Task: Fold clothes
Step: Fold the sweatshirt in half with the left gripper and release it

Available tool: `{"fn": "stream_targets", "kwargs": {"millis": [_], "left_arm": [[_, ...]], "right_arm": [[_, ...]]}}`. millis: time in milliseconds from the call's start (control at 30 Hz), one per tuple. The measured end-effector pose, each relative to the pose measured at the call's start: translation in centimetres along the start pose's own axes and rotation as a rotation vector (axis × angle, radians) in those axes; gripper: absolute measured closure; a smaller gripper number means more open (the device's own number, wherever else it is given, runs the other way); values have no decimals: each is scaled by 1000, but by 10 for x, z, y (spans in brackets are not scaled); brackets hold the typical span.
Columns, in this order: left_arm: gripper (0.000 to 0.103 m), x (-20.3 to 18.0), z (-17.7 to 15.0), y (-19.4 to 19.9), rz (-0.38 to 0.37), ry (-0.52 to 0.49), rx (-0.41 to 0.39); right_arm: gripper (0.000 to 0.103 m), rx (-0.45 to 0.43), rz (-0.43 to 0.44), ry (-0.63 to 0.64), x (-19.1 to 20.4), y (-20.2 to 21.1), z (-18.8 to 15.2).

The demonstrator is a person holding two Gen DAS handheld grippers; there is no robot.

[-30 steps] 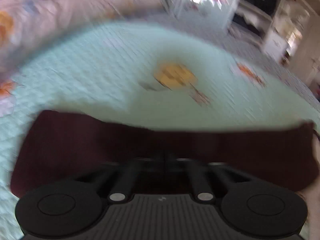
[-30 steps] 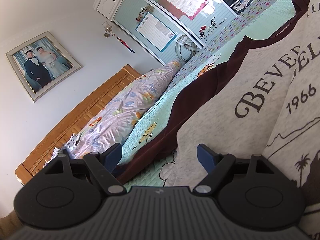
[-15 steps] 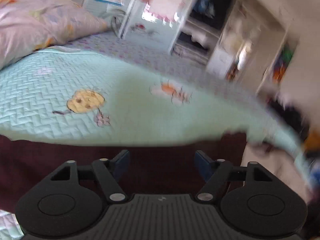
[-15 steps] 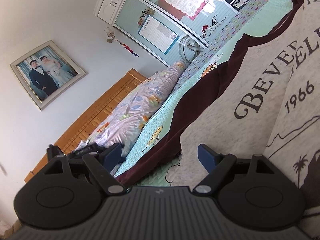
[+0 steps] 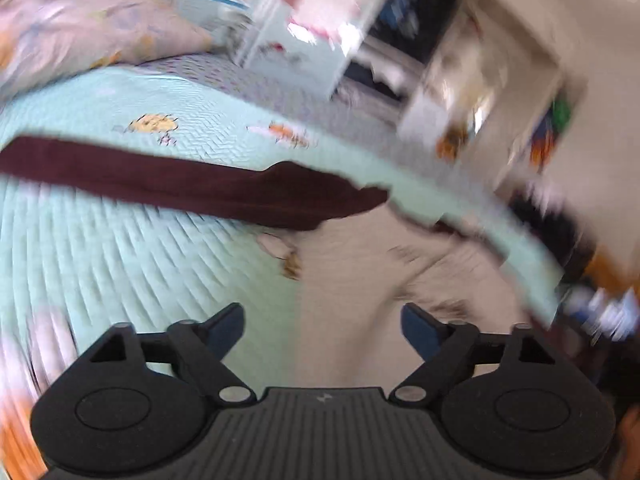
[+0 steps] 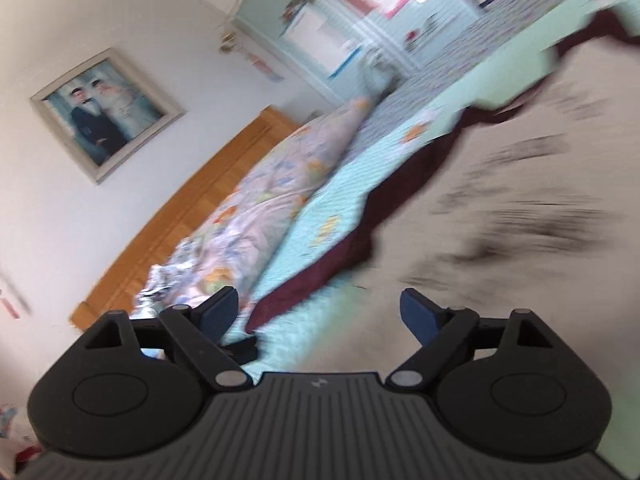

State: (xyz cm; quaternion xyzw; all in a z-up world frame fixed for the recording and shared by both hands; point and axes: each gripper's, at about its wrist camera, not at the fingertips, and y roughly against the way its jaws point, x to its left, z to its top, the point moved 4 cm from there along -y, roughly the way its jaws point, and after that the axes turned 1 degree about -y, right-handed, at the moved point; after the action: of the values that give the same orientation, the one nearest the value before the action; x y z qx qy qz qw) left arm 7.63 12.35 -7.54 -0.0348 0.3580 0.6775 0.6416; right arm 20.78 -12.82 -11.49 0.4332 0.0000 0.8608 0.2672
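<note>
A cream shirt body (image 5: 360, 264) with dark print and a maroon sleeve (image 5: 192, 184) lies flat on the mint quilt (image 5: 100, 248). My left gripper (image 5: 322, 330) hovers above the shirt's edge, its jaws opening wide with nothing between them. In the right wrist view the same shirt (image 6: 520, 208) spreads to the right, its maroon sleeve (image 6: 360, 240) running along the quilt (image 6: 340, 184). My right gripper (image 6: 320, 314) is above the sleeve's lower end, jaws opening, nothing held. Both views are blurred by motion.
A floral duvet (image 6: 256, 220) is bunched along the wooden headboard (image 6: 192, 208). A framed photo (image 6: 104, 112) hangs on the wall. Wardrobes (image 5: 304, 28) and shelves (image 5: 480, 92) stand beyond the bed's far side.
The left gripper let go of the maroon sleeve, opened wide and pulled back and to the right. The right gripper rose and drew back from the shirt.
</note>
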Motion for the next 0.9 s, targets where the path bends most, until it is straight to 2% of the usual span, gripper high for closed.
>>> {"fn": "stream_targets", "kwargs": {"millis": [33,100,167,200,300,400,500,633,800,900], "left_arm": [[3,-7,-12,8,-21,53,-24],[1,-26,-34,14,-53,128,-29],[1,-45,-52,12,-56,149,-10],[1,-55,-59,9,-32,139,7],[1,-86,-77,0,59,78,72],[1,-109,-88,-5,179,-35,93],[1,-122,-95,-12,264,-154,89],[1,-114,-105,-30,312,-252,75],[1,-112,-118,-44,333,-329,-9],[1,-114,-119,-44,336,-336,-49]], "right_arm": [[13,-29,-65,-5,-10,27,-4],[11,-86,-204,-30,-33,78,-12],[11,-118,-317,-84,-58,118,-21],[11,-137,-353,-106,-68,134,-26],[11,-199,-383,-118,-84,164,-36],[11,-221,-415,-41,-85,168,-41],[9,-194,-463,88,-86,155,-49],[0,-166,-482,201,-81,149,-54],[0,-150,-497,218,-77,148,-54],[0,-119,-504,243,-73,145,-54]]}}
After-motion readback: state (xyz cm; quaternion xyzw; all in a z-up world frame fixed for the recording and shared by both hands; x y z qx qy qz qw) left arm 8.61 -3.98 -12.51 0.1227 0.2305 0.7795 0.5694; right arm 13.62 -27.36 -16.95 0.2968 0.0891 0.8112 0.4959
